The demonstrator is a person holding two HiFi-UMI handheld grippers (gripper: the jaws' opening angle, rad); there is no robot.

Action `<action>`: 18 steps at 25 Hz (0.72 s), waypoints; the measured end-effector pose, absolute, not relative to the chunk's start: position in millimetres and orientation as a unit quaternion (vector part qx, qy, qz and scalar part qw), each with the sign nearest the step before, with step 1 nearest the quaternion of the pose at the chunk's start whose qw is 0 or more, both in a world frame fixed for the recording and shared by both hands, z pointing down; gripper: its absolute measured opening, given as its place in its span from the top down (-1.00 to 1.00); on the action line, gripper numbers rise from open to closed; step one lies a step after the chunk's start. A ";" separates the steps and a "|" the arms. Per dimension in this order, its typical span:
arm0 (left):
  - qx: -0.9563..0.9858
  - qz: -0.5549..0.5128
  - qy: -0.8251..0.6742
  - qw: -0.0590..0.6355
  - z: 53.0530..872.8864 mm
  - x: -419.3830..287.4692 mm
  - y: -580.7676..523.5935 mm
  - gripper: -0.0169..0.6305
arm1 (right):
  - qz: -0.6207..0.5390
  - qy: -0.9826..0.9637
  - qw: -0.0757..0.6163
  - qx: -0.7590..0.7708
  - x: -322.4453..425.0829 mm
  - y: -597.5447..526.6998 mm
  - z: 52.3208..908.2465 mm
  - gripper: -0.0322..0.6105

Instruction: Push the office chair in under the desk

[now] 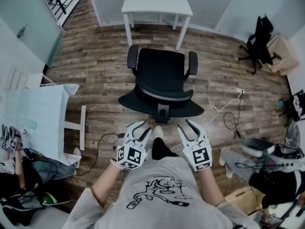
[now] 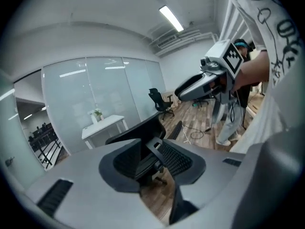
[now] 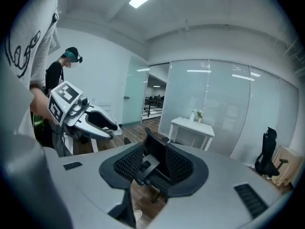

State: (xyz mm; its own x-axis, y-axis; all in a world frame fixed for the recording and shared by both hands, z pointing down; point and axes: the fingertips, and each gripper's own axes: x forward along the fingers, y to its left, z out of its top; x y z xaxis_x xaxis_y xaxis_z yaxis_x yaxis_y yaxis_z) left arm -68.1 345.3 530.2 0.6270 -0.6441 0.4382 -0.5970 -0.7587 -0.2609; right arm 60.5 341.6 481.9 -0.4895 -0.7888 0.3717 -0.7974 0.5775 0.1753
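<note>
A black office chair [image 1: 161,78] stands on the wood floor a little short of the white desk [image 1: 157,4]. Its seat faces the desk and its backrest is turned toward me. My left gripper [image 1: 141,129] and right gripper [image 1: 188,128] hang side by side just behind the backrest, not touching it. Both are open with nothing between their fingers. In the left gripper view the chair [image 2: 143,151] shows through the gap, with the desk [image 2: 105,125] beyond it. The right gripper view shows the chair [image 3: 157,159] and desk [image 3: 193,125] the same way.
A second white table [image 1: 43,113] stands at the left with a seated person by it. Cables [image 1: 224,109] trail over the floor right of the chair. Another black chair [image 1: 257,42] and a cardboard box sit at the back right. Glass walls stand behind the desk.
</note>
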 end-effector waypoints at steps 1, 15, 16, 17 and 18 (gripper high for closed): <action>-0.898 -0.275 0.338 0.052 539.7 -68.5 340.2 0.54 | 0.013 -0.863 0.219 0.455 62.1 336.8 490.8 0.41; -0.832 -0.477 0.233 0.163 668.6 -78.9 271.1 0.25 | -0.060 -0.830 0.445 0.331 76.8 290.6 631.7 0.11; -0.826 -0.488 0.224 0.170 675.1 -78.7 268.3 0.22 | -0.063 -0.825 0.462 0.319 79.4 289.4 643.6 0.08; -0.821 -0.498 0.215 0.176 681.7 -78.6 266.0 0.19 | -0.066 -0.820 0.478 0.308 82.0 288.1 654.6 0.05; -0.817 -0.507 0.206 0.183 688.0 -78.7 263.9 0.18 | -0.069 -0.815 0.493 0.298 84.6 286.7 664.9 0.04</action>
State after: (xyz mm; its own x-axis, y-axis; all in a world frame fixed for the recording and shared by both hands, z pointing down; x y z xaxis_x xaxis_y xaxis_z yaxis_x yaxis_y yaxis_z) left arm -78.7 263.9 688.0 0.4005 -0.5220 0.7531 -0.1508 -0.8482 -0.5077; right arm 84.6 286.7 664.9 -0.3364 -0.5531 0.7622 -0.4167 0.8132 0.4062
